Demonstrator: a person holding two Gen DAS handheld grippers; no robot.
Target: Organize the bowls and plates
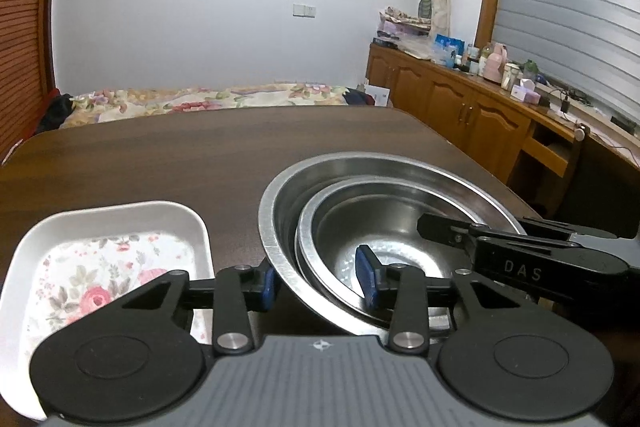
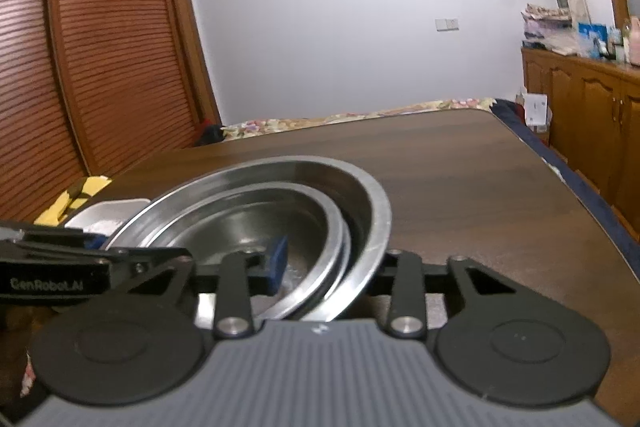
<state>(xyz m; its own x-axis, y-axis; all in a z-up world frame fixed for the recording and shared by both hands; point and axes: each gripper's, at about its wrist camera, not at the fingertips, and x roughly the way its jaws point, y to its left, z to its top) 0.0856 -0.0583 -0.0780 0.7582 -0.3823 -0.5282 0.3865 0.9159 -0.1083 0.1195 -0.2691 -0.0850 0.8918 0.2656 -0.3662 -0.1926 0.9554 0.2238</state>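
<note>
Two steel bowls sit nested on a dark wooden table [image 1: 160,155], the small bowl [image 1: 384,227] inside the big bowl [image 1: 280,195] and pushed toward one side of it, rims nearly touching there; a gripper straddles the stacked rims from each side. In the left wrist view the left gripper [image 1: 320,281] stands spread, one blue pad outside the big bowl's wall and the other pad [image 1: 368,281] down inside the small bowl, neither plainly pressed to the metal; the right gripper [image 1: 440,227] reaches in from the right edge of that view across the far rim, its arm marked "DAS". In the right wrist view the right gripper [image 2: 324,263] is likewise spread over the rims; one blue pad [image 2: 278,263] hangs inside the small bowl [image 2: 256,227], the other finger is hidden behind the big bowl [image 2: 372,219], so whether it touches cannot be told; the left gripper [image 2: 92,243] shows at the left, lettered "GenRobot.AI". Just left of the bowls, near the table's front edge, lies a white rectangular tray [image 1: 100,219] with a rose print on its floor, close beside the big bowl; only its far corner [image 2: 108,211] shows in the right wrist view. Beyond the table's far edge a bed with a floral cover [image 1: 208,99] runs along the wall; wooden cabinets [image 1: 460,99] stand at the right, their top crowded with bottles and boxes; a slatted wooden door [image 2: 100,47] stands at the left.
</note>
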